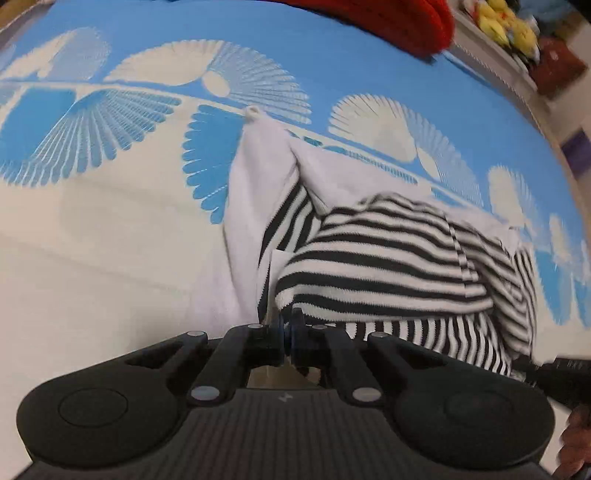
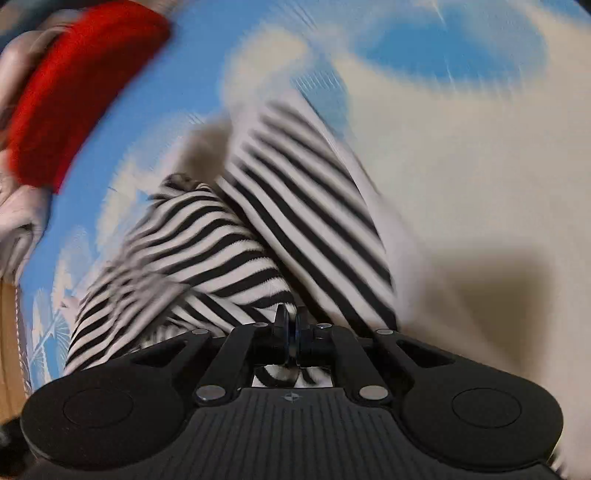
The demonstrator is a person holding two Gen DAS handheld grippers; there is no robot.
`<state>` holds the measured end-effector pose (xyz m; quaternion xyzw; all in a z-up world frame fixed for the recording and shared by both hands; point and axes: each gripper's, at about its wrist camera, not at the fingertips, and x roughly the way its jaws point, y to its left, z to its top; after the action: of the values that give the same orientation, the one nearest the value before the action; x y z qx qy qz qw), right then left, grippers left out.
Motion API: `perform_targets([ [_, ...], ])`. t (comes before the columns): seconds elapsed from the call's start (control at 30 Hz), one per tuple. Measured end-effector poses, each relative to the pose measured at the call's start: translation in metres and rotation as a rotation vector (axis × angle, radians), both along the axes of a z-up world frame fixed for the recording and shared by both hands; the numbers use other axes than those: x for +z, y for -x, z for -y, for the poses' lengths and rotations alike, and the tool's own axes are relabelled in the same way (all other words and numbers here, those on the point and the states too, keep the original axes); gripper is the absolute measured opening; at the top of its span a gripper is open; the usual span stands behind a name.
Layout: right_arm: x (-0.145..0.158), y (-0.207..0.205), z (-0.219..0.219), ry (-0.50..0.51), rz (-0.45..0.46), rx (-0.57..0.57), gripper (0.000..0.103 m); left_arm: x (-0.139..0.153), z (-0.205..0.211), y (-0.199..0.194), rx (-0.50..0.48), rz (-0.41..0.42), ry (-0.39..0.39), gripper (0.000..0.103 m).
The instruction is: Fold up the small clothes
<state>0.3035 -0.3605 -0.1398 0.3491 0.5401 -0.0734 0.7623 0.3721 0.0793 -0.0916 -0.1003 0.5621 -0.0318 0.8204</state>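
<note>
Blue-and-cream patterned bedspread (image 1: 110, 229) underlies everything; your left claw (image 1: 287, 325) and right claw (image 2: 291, 325) are each clamped on the striped garment (image 1: 388, 266) rising just ahead.

Black ribbed claw (image 1: 287, 325), silver pivot screws

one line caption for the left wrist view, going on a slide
Left gripper shut on the edge of a black-and-white striped garment lying on a blue-and-cream patterned bedspread.

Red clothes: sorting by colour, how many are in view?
1: a red garment at the far edge of the blue sheet, beyond the striped top. Others may be hidden.
</note>
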Motion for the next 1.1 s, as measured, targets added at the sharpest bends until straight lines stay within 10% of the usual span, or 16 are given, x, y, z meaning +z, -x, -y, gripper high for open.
perform_targets([
  [0.1, 0.024, -0.006, -0.004, 0.099, 0.087, 0.048, 0.004, 0.005, 0.012, 0.001, -0.069, 0.01, -0.021, 0.006],
  [0.23, 0.038, -0.004, -0.003, 0.244, 0.146, 0.038, 0.03, 0.016, 0.024, 0.004, -0.105, 0.087, -0.059, 0.052],
  [0.5, 0.034, -0.011, -0.006, 0.19, 0.189, 0.077, 0.042, 0.025, 0.026, 0.002, -0.083, 0.144, -0.052, 0.049],
  [0.63, 0.014, -0.013, -0.009, 0.21, 0.1, 0.068, 0.031, 0.002, 0.026, 0.0, -0.1, 0.036, -0.116, 0.002],
  [0.7, 0.019, -0.009, -0.005, 0.156, 0.144, 0.043, 0.001, 0.013, 0.023, 0.002, -0.083, 0.107, -0.106, 0.002],
  [0.8, 0.041, -0.002, -0.007, 0.222, 0.229, 0.001, 0.001, 0.027, 0.024, 0.003, -0.095, 0.162, -0.084, 0.002],
  [0.93, 0.016, -0.006, -0.005, 0.177, 0.096, 0.007, 0.002, -0.011, 0.023, -0.002, -0.111, -0.02, -0.144, 0.005],
  [1.1, 0.02, -0.004, -0.007, 0.221, 0.099, -0.008, 0.027, 0.013, 0.014, -0.001, -0.068, 0.074, -0.124, 0.035],
])
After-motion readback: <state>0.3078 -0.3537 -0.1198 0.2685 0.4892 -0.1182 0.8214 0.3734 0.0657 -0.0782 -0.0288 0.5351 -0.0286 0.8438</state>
